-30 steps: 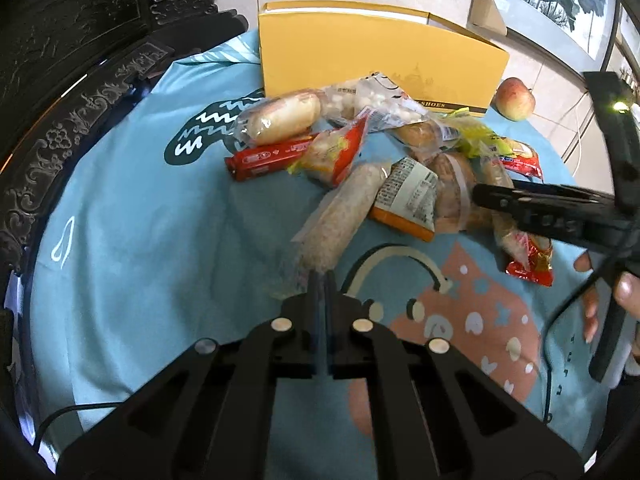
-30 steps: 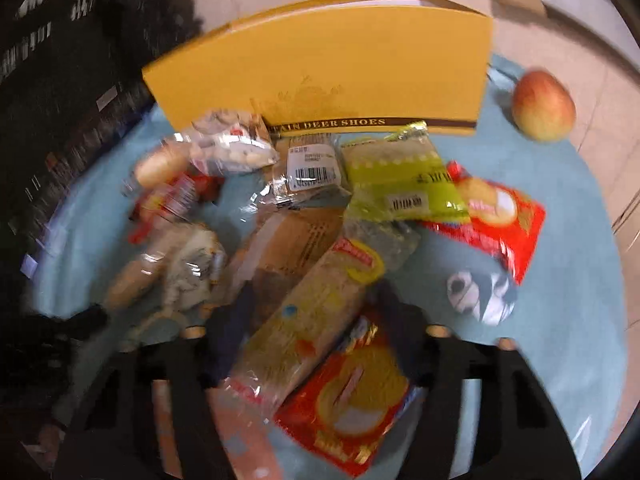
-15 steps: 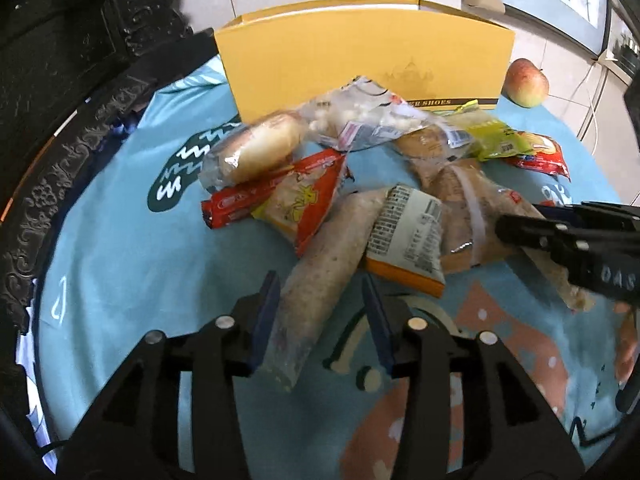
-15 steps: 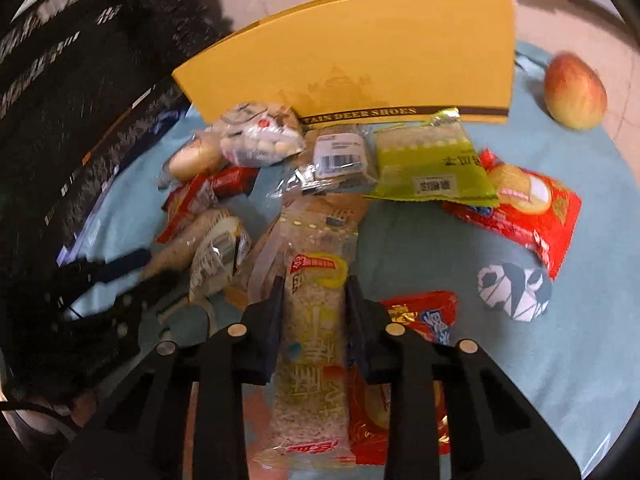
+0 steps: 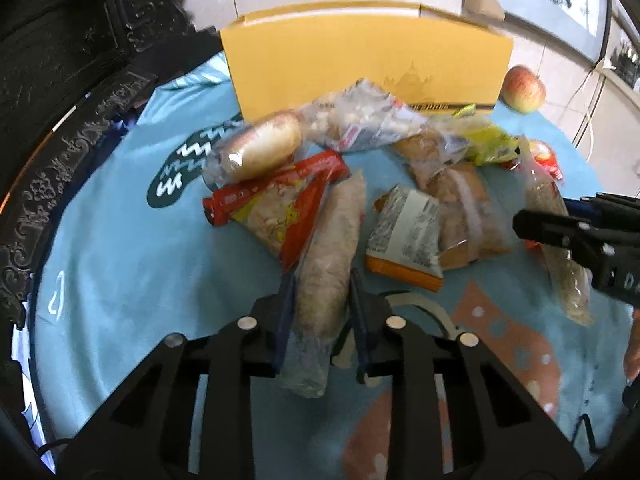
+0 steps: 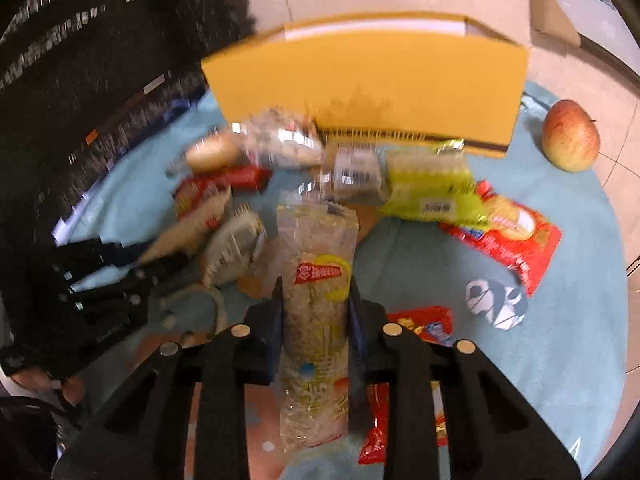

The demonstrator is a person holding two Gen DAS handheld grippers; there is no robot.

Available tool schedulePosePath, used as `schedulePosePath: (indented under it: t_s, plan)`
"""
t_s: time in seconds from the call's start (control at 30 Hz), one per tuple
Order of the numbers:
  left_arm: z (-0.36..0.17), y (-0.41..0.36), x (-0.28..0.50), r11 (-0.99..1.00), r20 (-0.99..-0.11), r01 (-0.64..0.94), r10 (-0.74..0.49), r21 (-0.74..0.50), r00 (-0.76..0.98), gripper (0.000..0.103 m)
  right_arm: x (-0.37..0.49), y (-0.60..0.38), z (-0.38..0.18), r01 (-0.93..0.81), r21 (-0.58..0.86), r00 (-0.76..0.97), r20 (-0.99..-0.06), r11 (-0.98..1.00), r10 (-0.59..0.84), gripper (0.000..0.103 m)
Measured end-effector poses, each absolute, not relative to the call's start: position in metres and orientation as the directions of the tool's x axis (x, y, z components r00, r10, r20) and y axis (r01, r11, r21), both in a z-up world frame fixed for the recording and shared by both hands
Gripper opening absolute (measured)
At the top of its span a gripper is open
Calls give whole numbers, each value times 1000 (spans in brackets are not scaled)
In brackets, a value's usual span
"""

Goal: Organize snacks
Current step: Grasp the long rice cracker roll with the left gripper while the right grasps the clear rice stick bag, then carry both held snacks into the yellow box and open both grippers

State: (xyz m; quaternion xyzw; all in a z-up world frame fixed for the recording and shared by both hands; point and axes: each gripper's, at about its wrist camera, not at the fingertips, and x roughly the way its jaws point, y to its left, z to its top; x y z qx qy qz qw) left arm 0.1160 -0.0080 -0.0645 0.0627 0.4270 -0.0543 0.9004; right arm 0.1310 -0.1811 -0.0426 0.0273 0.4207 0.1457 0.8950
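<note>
A long clear-wrapped grain bar point(image 5: 332, 236) lies on the blue cloth, pointing at the snack heap. My left gripper point(image 5: 321, 276) is closing, with both pads against the bar's near part. The right gripper point(image 6: 315, 282) is shut on a clear pack of pale crackers with a red and yellow label point(image 6: 318, 256), whose far end lifts off the heap. In the left wrist view this pack point(image 5: 560, 276) hangs from the right gripper point(image 5: 544, 216) at the right edge. The left gripper point(image 6: 140, 258) shows at the left in the right wrist view. A yellow shoe box point(image 5: 360, 60) point(image 6: 380, 80) stands open behind the heap.
Several snacks lie before the box: a bread roll point(image 5: 256, 148), red packets point(image 5: 276, 188), an orange pack point(image 5: 408, 236), a green pack point(image 6: 428, 184), a red pack point(image 6: 508, 232). An apple point(image 6: 571, 136) sits at the right. Dark carved furniture point(image 5: 60, 80) borders the left.
My left gripper, shut and empty, opened, moved forward over the grain bar and closed on it. The right gripper closed on the cracker pack and raised it a little.
</note>
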Motion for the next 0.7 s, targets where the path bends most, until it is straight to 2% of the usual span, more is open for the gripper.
schedulePosePath:
  t_s: [0.37, 0.7]
  plan:
    - [-8, -10, 92, 983, -688, 182, -138, -8, 713, 24, 121, -194, -15, -226, 246, 668, -665, 942, 334, 28]
    - [6, -9, 91, 987, -682, 162, -120, -2, 722, 24, 120, -198, -5, -224, 269, 690, -636, 937, 347, 28]
